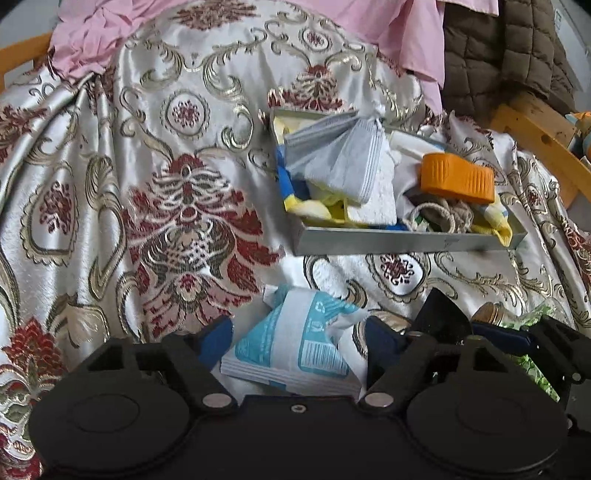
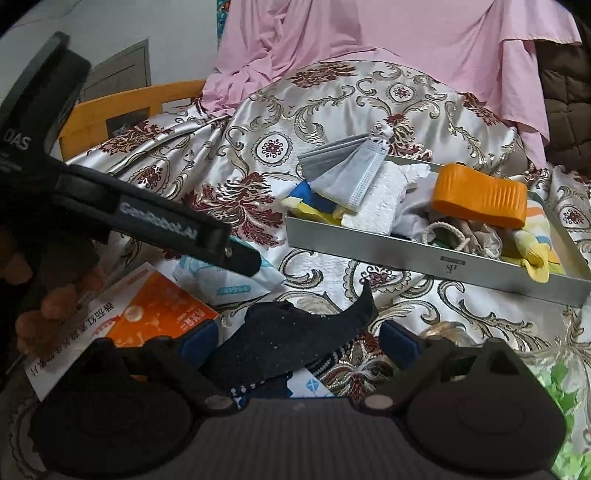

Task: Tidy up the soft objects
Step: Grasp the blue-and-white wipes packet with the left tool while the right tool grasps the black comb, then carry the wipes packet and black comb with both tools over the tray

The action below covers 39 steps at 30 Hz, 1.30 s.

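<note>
- Now, in the left wrist view, the left gripper (image 1: pixel 295 341) is seen at the bottom centre, its blue-padded fingers set wide apart on either side of a blue-and-white tissue pack (image 1: pixel 291 341); whether the pads actually touch the pack cannot be told from this angle.
- Low in the right wrist view, the right gripper (image 2: pixel 299 338) is likewise spread wide, with a black sock (image 2: pixel 291 334) lying between its fingers, seemingly loose on the patterned bedspread (image 2: pixel 332 110).
- A metal tray (image 2: pixel 424 254) is found at the right of that frame, resting on the bedspread.
- Inside the tray, grey face masks (image 2: pixel 347 171) are fanned at its upper left, over a white sponge-like pad (image 2: pixel 380 199).
- An orange ribbed piece (image 2: pixel 480 199) is perched at the tray's right, above a coil of rope (image 2: pixel 447 232) and a yellow striped cloth (image 2: pixel 535 254).
- At lower left of the right wrist view, an orange-and-white box (image 2: pixel 159 306) is glimpsed.
- Pink fabric (image 2: pixel 369 33) is draped across the top.
</note>
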Tool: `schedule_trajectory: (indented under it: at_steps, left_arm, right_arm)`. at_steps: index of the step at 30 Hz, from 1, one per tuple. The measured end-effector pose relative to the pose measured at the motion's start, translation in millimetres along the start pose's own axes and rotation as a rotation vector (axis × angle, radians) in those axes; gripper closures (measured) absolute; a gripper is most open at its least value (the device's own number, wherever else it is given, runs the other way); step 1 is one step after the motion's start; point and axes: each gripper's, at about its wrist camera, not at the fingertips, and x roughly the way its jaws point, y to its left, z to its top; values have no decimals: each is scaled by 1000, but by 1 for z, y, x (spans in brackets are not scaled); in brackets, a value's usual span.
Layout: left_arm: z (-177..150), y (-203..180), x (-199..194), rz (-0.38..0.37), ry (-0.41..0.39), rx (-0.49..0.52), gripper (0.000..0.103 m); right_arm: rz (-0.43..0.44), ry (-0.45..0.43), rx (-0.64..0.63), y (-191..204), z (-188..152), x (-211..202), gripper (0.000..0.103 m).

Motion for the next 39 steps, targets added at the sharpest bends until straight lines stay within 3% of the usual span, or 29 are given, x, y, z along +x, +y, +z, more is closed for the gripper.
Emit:
schedule_trajectory:
  at_steps: [3,6,20,39]
  left_arm:
    - [-1,0,2,7,16,-1,39]
    - [-2,-1,2,11,11,0,42]
    - [-5,-7,-9,2,-27,-15,48]
    - [-18,-31,-27,6,-106,-134,48]
  right_arm:
    - [9,9,-11,2,2,2,19]
    - [14,20,-11,3,1,3,26]
    - [9,11,-32,4,-3,-6,73]
    - [-9,-74,48,-28,-8,-49,91]
